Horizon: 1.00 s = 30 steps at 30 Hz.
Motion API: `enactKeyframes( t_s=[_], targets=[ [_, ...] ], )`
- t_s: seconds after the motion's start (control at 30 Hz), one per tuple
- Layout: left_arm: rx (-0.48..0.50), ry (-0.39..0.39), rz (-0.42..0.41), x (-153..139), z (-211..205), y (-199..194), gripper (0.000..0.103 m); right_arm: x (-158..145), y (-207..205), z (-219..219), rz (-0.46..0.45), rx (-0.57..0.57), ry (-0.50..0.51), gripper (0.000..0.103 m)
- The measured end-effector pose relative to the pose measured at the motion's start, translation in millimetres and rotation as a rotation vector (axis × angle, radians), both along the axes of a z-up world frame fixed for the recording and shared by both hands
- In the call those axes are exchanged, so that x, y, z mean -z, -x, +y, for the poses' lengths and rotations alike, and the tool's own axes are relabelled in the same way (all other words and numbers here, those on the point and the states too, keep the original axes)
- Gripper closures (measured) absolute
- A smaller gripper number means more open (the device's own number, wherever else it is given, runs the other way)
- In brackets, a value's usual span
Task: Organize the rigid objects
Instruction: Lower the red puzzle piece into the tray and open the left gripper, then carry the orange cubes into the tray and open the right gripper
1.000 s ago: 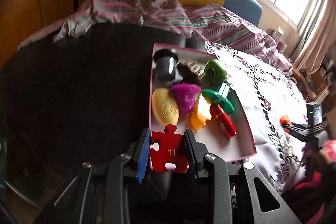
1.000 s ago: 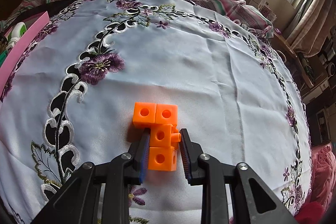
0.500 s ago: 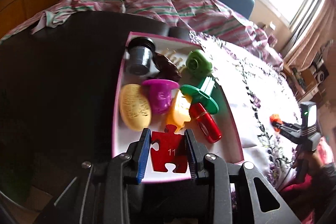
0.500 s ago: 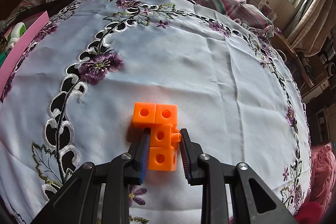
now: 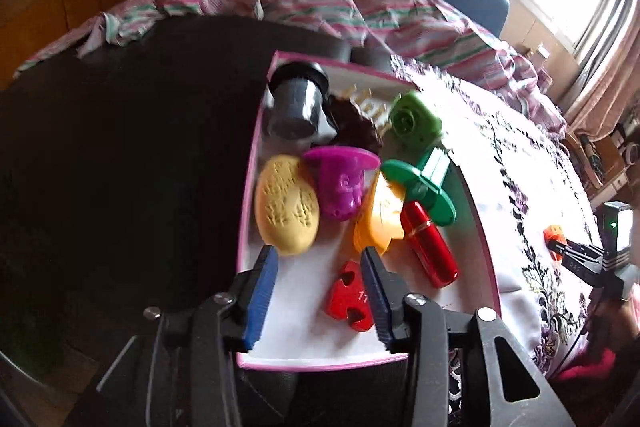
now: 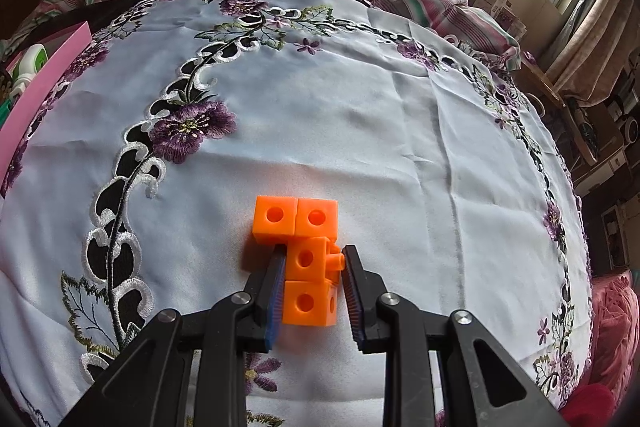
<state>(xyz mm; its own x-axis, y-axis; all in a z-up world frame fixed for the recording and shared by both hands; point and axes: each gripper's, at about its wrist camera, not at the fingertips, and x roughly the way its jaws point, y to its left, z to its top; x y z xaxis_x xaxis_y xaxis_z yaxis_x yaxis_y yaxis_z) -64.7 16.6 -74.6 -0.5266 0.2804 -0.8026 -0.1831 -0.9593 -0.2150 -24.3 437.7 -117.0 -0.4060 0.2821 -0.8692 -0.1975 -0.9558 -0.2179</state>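
My left claw (image 5: 318, 273) has just spread and dropped the red puzzle piece (image 5: 350, 293) into the pink tray (image 5: 486, 251); that item is sorted. My right claw (image 6: 314, 277) pinches the orange linked cubes (image 6: 306, 253) on the counter's embroidered cloth (image 6: 360, 115), their long axis pointing away from me.
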Motion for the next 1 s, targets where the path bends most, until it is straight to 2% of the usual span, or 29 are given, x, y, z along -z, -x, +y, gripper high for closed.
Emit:
enactKeyframes(
  t_s=[0.2, 0.27, 0.33, 0.53, 0.77, 0.9, 1.0],
  targets=[
    [-0.025, 0.053, 0.093, -24.4, -8.6, -9.7, 0.044, -18.7, -2.8, 9.0, 0.042, 0.074, 0.047, 0.077],
    [-0.039, 0.06, 0.117, -30.3, -12.6, -11.5, 0.035, -31.5, -3.4, 2.8, 0.069, 0.081, 0.063, 0.077],
    [-0.054, 0.071, 0.128, -35.0, -17.9, -13.6, 0.034, -43.6, -2.4, -11.1, 0.097, 0.07, 0.102, 0.077],
    [-0.096, 0.083, 0.142, -41.8, -33.3, -21.1, 0.03, -70.5, 6.3, -104.9, 0.164, -0.103, 0.236, 0.077],
    [-0.14, 0.106, 0.136, -40.2, -47.4, -29.7, 0.021, -73.3, 14.9, -222.9, 0.168, -0.309, 0.338, 0.077],
    [-0.164, 0.109, 0.137, -37.9, -55.1, -34.7, 0.019, -59.7, 20.7, -260.6, 0.128, -0.336, 0.352, 0.077],
    [-0.175, 0.098, 0.149, -38.7, -61.1, -37.5, 0.011, -50.0, 27.9, -272.3, 0.107, -0.307, 0.357, 0.077]
  ],
)
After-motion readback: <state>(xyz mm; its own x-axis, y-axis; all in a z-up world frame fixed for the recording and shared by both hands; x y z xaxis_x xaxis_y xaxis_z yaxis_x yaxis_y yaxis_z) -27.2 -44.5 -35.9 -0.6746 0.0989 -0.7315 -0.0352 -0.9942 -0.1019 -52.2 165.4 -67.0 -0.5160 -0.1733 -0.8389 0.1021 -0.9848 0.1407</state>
